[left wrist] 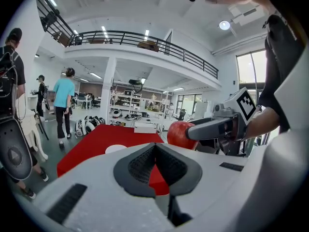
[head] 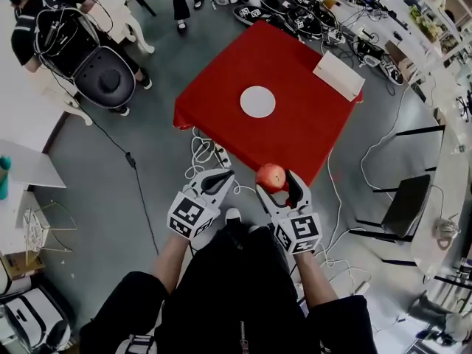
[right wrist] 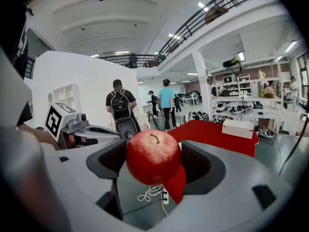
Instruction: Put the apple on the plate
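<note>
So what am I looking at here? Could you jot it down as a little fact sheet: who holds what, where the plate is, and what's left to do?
who: a person with a gripper in each hand
right gripper: shut on the apple
left gripper: shut, empty
plate: white, bare, near the middle of the table
table: red, ahead of the person
box: white, at the table's far edge
left to do: apple is in the air by the table's near edge, not yet on the plate

Apple (right wrist: 153,157) smooth, slightly glossy; tablecloth (head: 295,116) matt cloth; plate (head: 258,102) smooth, matt.
</note>
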Motion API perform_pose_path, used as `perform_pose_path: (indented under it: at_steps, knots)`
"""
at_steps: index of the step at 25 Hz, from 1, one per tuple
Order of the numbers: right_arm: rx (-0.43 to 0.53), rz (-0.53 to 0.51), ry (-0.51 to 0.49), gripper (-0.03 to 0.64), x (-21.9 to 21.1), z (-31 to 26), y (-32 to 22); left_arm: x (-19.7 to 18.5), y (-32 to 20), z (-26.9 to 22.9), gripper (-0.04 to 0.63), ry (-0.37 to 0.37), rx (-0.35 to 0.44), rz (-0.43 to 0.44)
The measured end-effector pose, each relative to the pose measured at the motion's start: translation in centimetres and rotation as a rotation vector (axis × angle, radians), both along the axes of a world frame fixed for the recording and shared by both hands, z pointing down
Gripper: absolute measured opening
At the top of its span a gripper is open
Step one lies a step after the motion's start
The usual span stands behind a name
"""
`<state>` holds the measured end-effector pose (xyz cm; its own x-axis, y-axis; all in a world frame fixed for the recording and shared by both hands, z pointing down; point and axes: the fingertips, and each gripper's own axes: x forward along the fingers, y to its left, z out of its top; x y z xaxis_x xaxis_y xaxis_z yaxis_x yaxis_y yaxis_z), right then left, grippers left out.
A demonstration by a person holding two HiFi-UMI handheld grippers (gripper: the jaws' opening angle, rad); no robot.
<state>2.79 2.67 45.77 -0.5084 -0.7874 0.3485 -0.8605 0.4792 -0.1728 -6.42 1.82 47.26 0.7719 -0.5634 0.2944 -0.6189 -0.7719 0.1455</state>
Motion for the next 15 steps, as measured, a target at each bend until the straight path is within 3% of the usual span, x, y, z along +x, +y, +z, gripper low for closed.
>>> perform_pose_path:
  at_steps: [8,15]
  knots:
    - [-0.015,-0.009,0.001,0.336,0.3,0.9,-3.6,1.4,-3.0,1.4,0.006,0.005,-0.031,0.021]
    - [-0.021,-0.038,-0.013,0.336,1.2,2.0,-9.5,2.3,-9.0,1.8,0.006,-0.005,-0.029,-0.009]
